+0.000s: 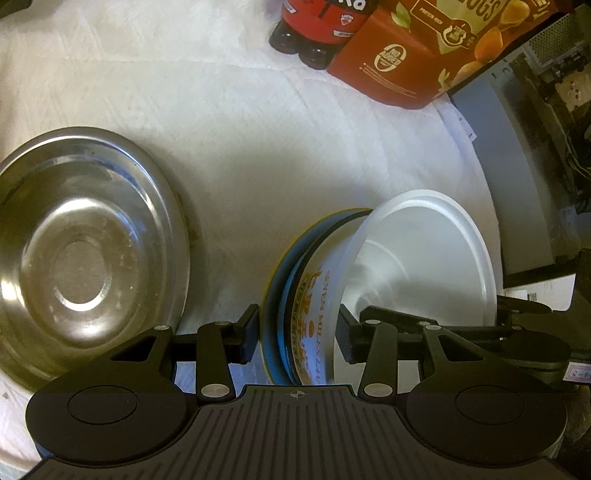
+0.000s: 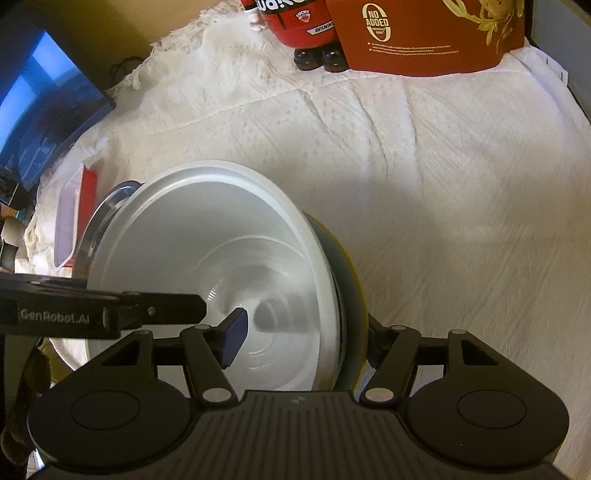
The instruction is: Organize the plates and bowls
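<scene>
A white plastic bowl (image 1: 424, 254) sits nested in a printed blue-and-yellow bowl (image 1: 295, 302) on the white cloth. My left gripper (image 1: 297, 334) straddles their near rims, fingers on either side with gaps showing. My right gripper (image 2: 303, 338) straddles the same stack from the other side: one finger (image 2: 232, 338) inside the white bowl (image 2: 221, 266), the other outside the yellow rim (image 2: 354, 295). A steel plate (image 1: 81, 251) lies to the left in the left wrist view, its edge showing behind the white bowl in the right wrist view (image 2: 107, 206).
A red carton (image 1: 424, 55) and dark bottles (image 1: 314, 33) stand at the back of the cloth. A red-lidded clear container (image 2: 74, 218) lies by the cloth's left edge. A monitor (image 2: 40, 110) and grey equipment (image 1: 524, 166) flank the table.
</scene>
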Available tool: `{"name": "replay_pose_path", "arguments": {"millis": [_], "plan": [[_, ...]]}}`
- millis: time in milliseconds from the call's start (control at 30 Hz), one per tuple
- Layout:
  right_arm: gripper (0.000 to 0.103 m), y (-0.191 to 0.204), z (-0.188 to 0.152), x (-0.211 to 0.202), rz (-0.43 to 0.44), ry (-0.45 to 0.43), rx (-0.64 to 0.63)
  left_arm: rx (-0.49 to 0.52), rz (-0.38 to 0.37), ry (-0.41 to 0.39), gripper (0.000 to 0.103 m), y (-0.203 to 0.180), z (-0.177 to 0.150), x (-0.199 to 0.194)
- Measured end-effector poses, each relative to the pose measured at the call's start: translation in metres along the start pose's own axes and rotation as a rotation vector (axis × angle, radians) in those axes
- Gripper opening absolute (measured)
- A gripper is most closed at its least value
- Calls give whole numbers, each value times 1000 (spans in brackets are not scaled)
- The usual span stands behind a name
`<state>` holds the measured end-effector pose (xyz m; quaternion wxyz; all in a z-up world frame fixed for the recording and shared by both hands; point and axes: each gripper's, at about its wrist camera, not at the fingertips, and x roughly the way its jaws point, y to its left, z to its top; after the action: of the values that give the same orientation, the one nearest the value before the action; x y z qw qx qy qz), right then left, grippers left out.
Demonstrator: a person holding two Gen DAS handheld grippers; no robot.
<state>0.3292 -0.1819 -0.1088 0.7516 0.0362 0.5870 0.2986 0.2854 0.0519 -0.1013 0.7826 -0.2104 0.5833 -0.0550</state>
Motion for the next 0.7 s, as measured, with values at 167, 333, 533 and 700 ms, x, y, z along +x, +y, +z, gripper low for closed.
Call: {"name": "replay_pose_path", "arguments": {"millis": [167, 333, 533, 700], "plan": [[65, -5, 0, 4, -19, 2, 15, 28, -7, -13, 46, -6, 1, -2], [65, -3, 0, 7, -18, 4, 5, 40, 2, -12, 46, -7, 0, 0], [66, -4, 1, 9, 2, 14, 8, 34, 3, -11, 47, -6, -2, 0], [66, -4, 2, 10, 2, 18, 1, 34, 8, -12, 47, -7, -3, -1]]}}
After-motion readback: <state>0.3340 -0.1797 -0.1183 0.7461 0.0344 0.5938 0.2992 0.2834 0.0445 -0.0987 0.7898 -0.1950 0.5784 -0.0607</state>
